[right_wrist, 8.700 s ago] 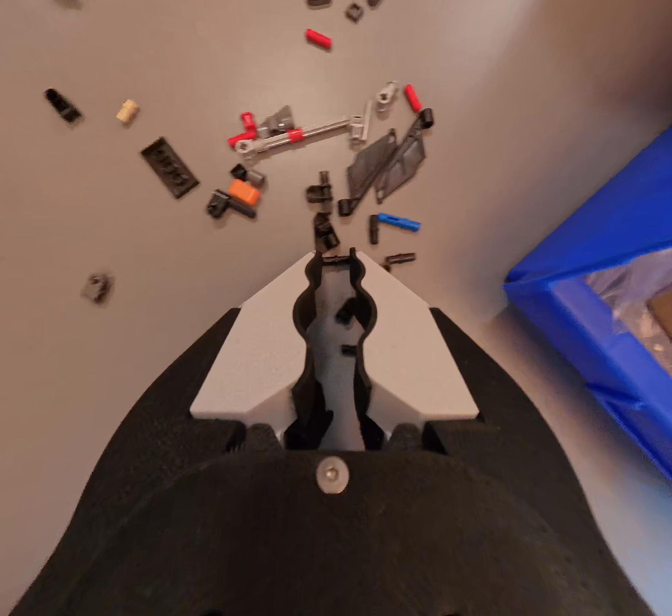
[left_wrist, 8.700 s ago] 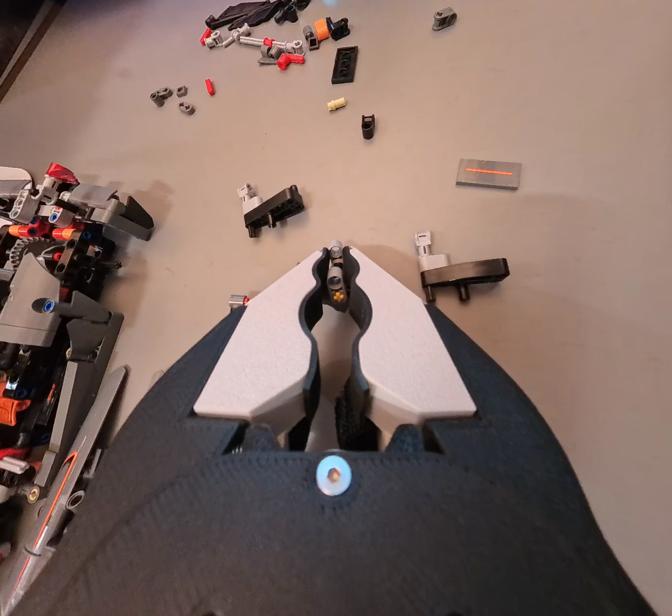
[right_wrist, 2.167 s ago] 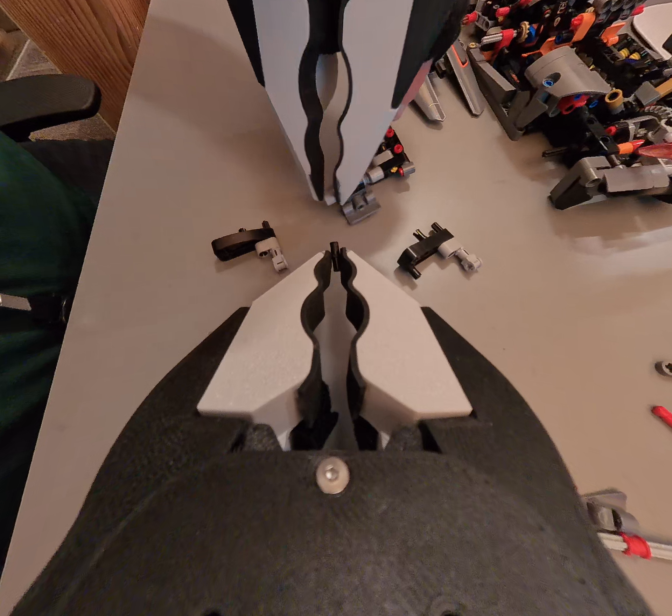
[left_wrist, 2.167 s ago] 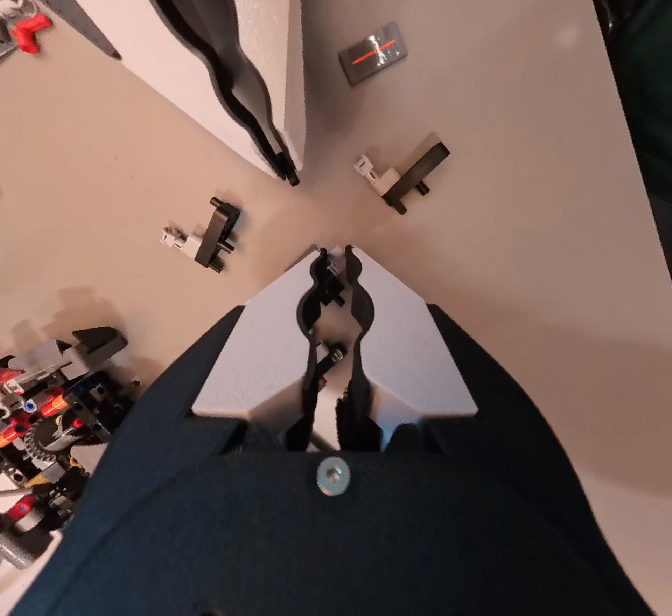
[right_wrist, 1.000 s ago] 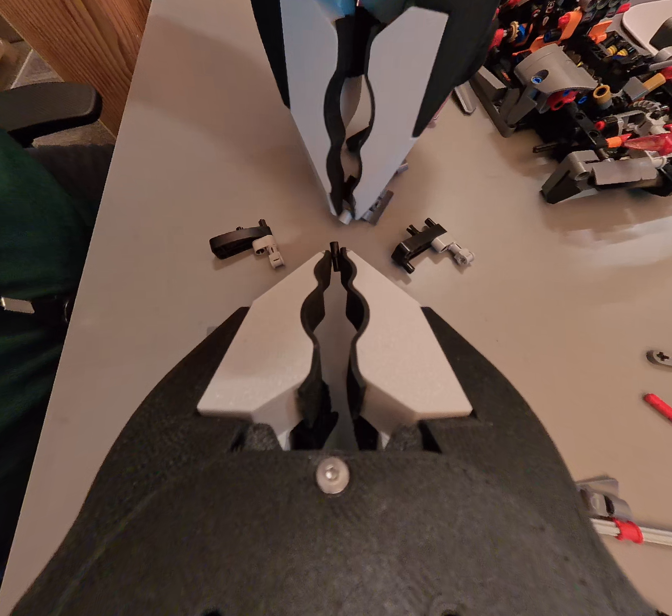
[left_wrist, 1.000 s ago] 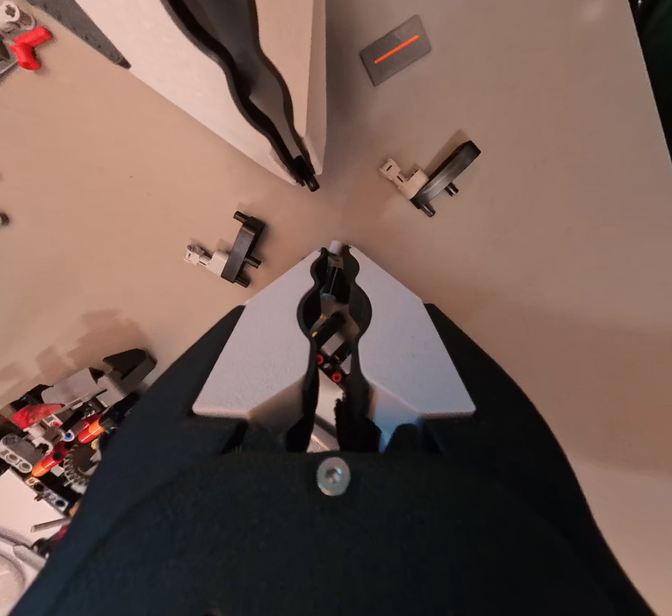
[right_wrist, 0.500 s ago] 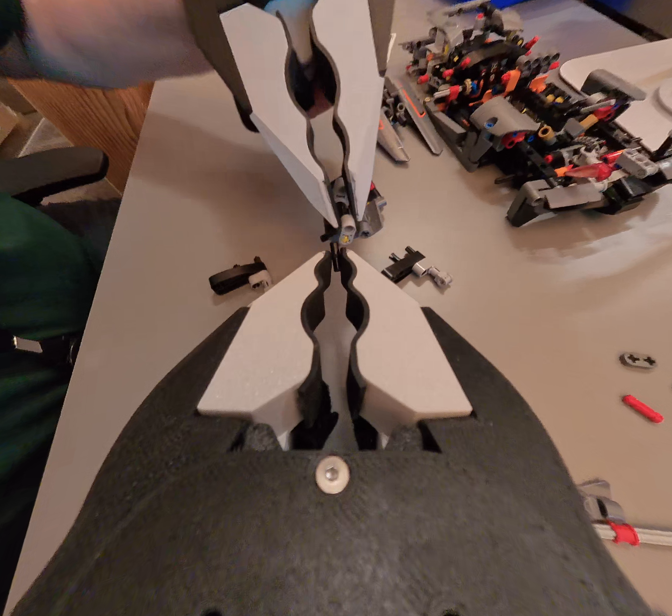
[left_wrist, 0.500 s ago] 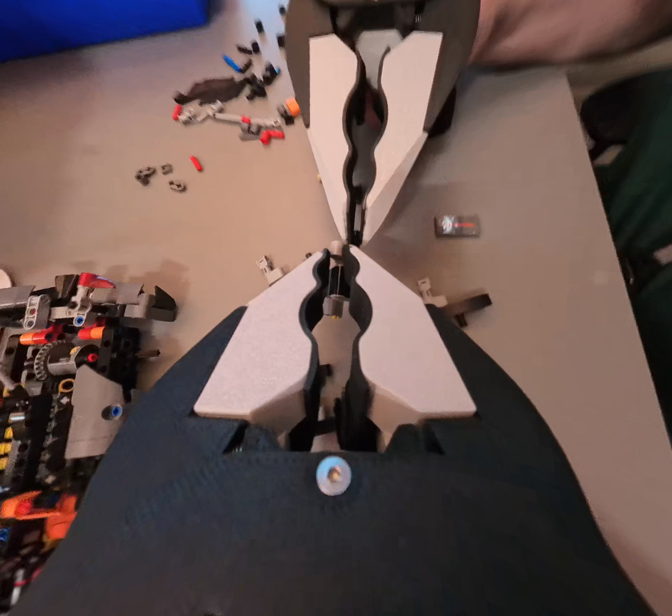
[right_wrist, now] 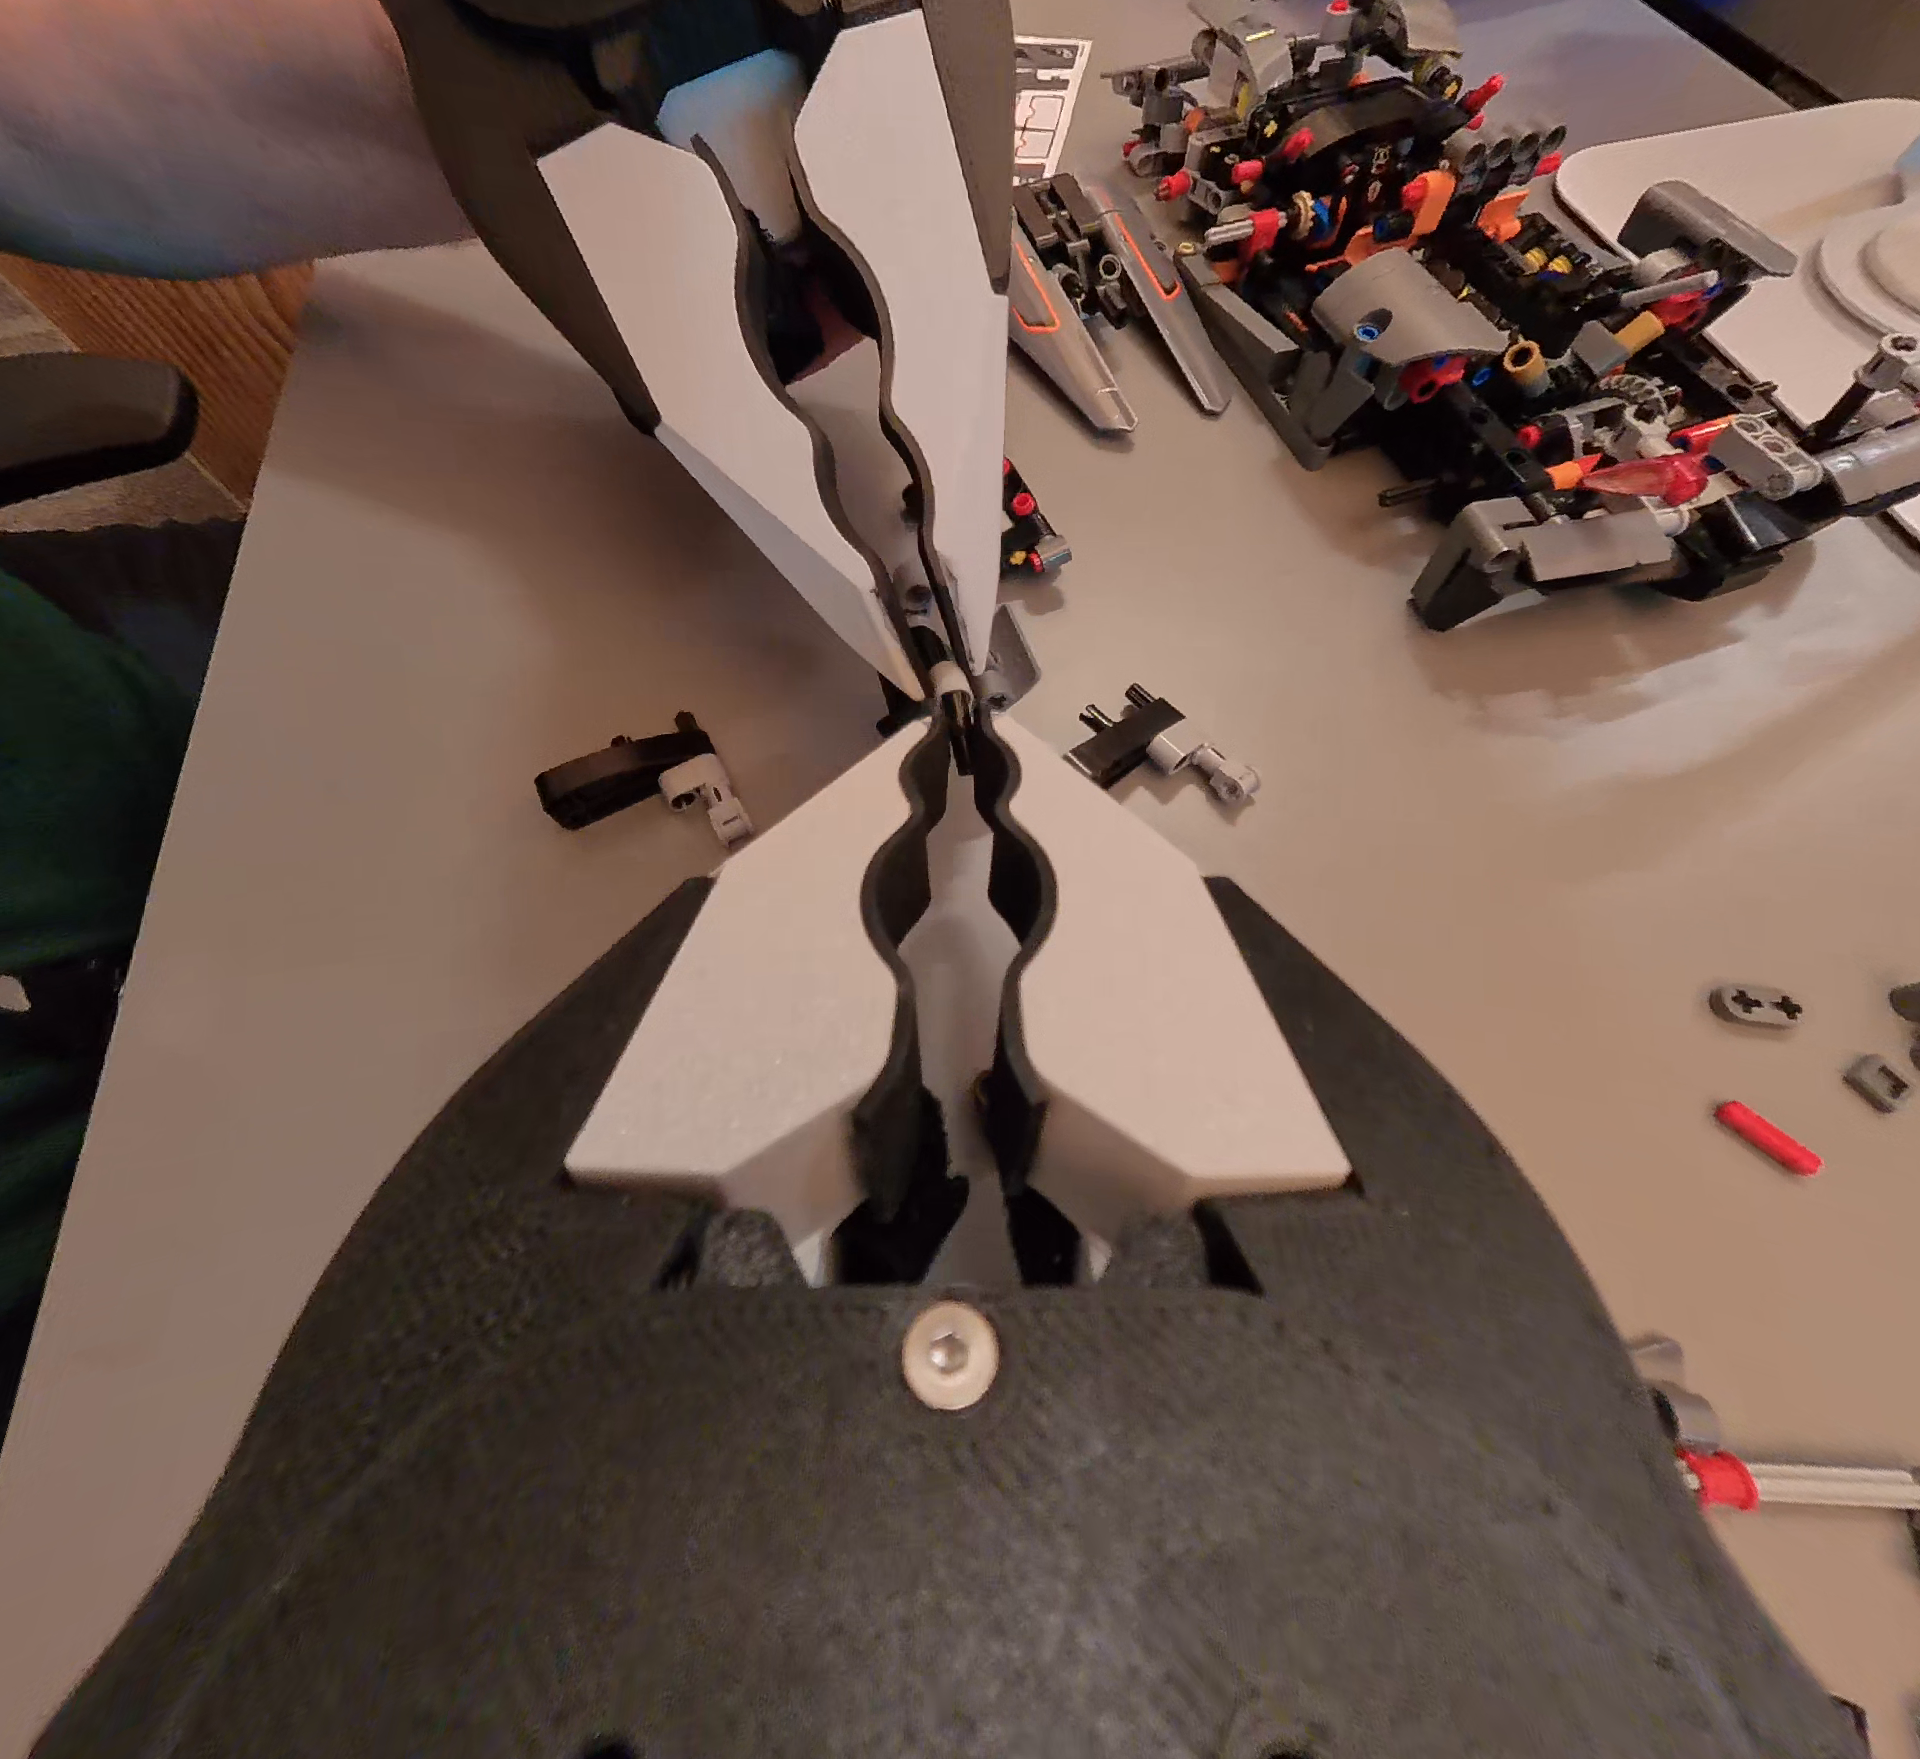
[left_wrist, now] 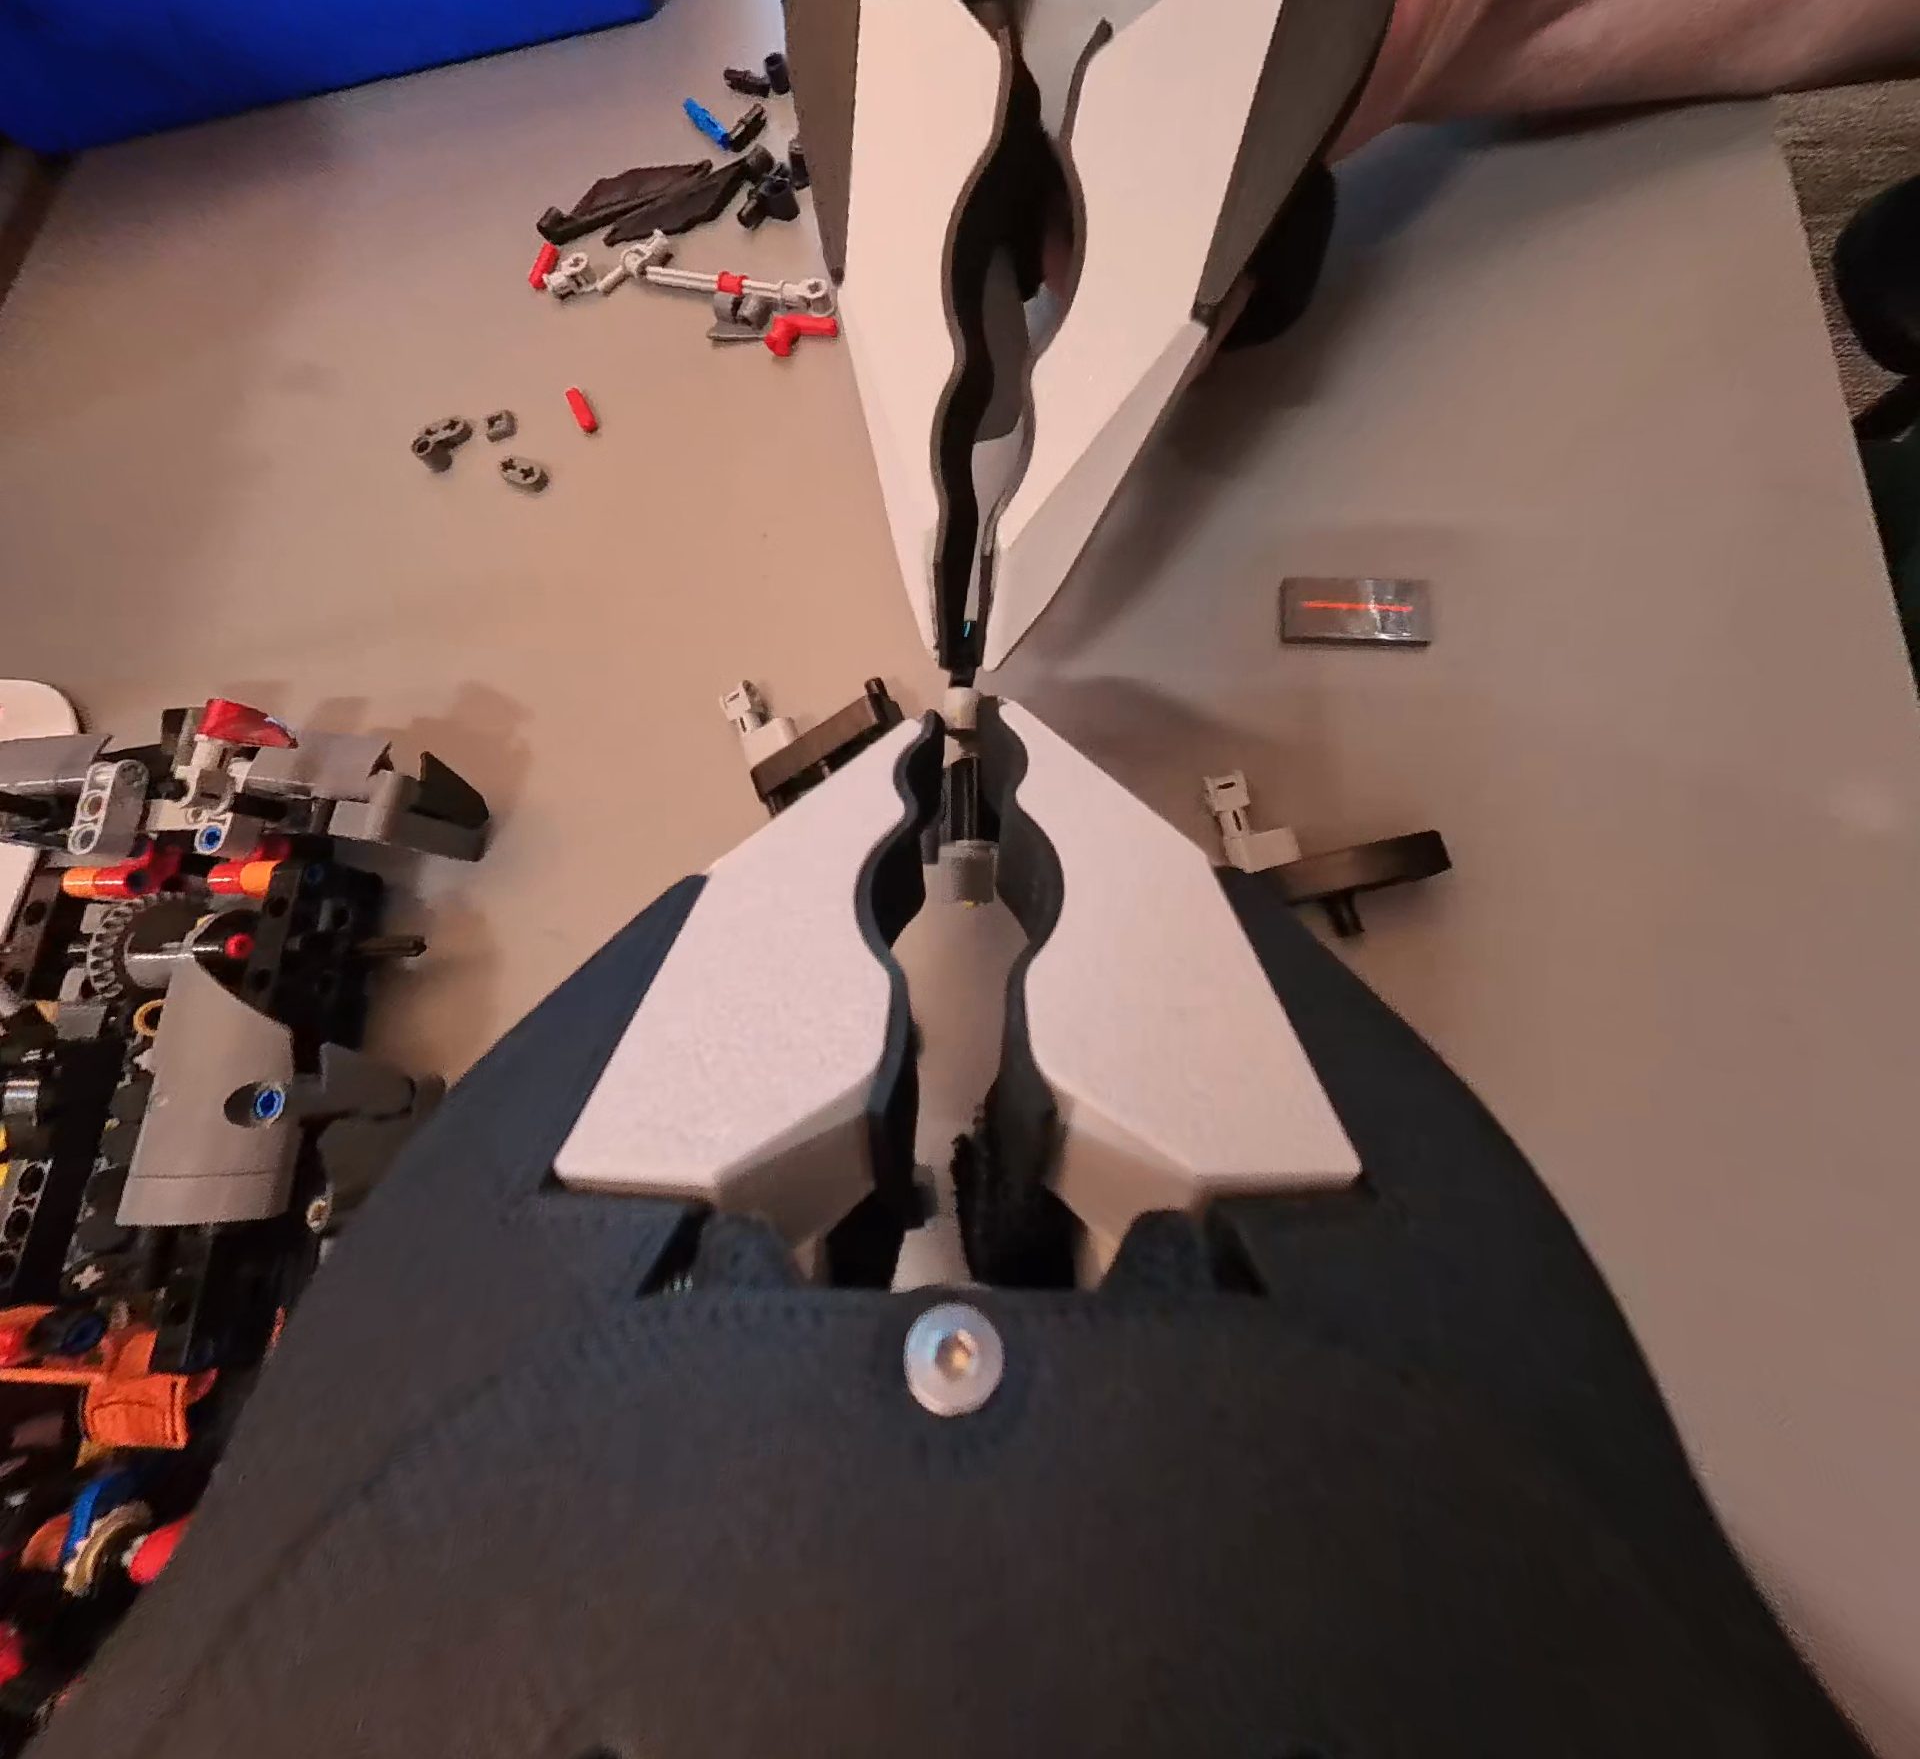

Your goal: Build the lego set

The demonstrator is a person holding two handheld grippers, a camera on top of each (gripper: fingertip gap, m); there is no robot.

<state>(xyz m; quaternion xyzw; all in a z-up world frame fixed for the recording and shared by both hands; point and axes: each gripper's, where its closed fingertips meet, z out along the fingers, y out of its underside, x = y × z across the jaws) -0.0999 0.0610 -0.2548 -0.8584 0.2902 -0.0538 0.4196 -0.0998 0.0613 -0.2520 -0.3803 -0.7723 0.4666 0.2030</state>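
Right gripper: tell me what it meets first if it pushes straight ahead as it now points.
The right gripper, shut on a small black pin, would first meet the white-tipped piece held in the left gripper; they look nearly touching, though depth is unclear.

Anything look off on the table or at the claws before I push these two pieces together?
Nothing stands out. The left claw holds its small grey-and-black assembly tip to tip with the black pin in the right claw. Loose parts lie scattered but intact; the car model sits flat.
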